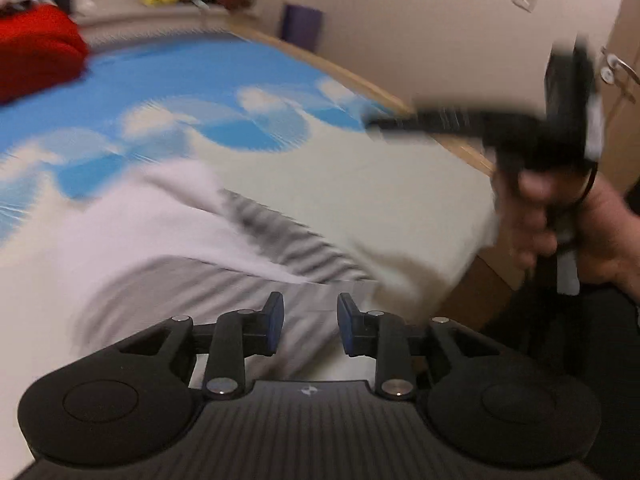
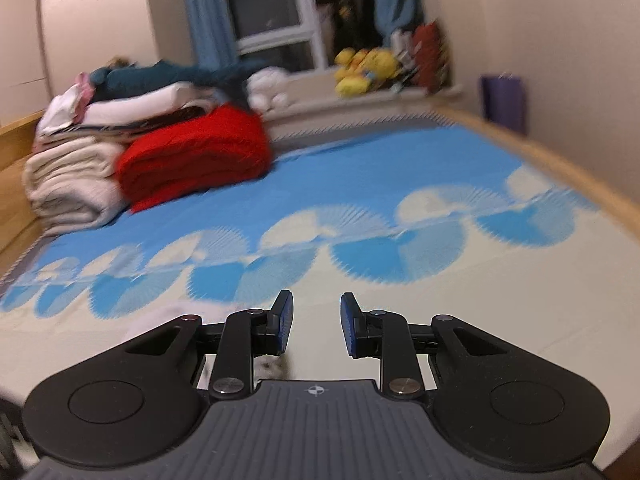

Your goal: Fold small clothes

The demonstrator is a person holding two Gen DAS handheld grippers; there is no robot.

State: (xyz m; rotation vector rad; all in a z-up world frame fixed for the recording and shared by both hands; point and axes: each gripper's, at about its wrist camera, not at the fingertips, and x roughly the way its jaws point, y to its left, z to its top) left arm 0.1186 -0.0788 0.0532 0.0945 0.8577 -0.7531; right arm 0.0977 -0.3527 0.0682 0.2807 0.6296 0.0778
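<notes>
A small white and grey striped garment [image 1: 208,256] lies rumpled on the bed near its front edge, blurred by motion. My left gripper [image 1: 310,322] is open and empty, right above the garment's grey part. The right gripper [image 1: 376,124] shows in the left wrist view, held in a hand over the bed's right edge, away from the garment. In the right wrist view my right gripper [image 2: 316,320] is open and empty above the pale part of the bedsheet [image 2: 440,300]. Only a small white bit of the garment [image 2: 148,326] shows there, low left.
A red folded blanket [image 2: 196,160] and a stack of pale folded bedding [image 2: 72,176] sit at the bed's far left. Yellow plush toys [image 2: 364,68] lie on the windowsill. A purple bin [image 2: 504,100] stands by the wall beyond the wooden bed frame [image 2: 560,168].
</notes>
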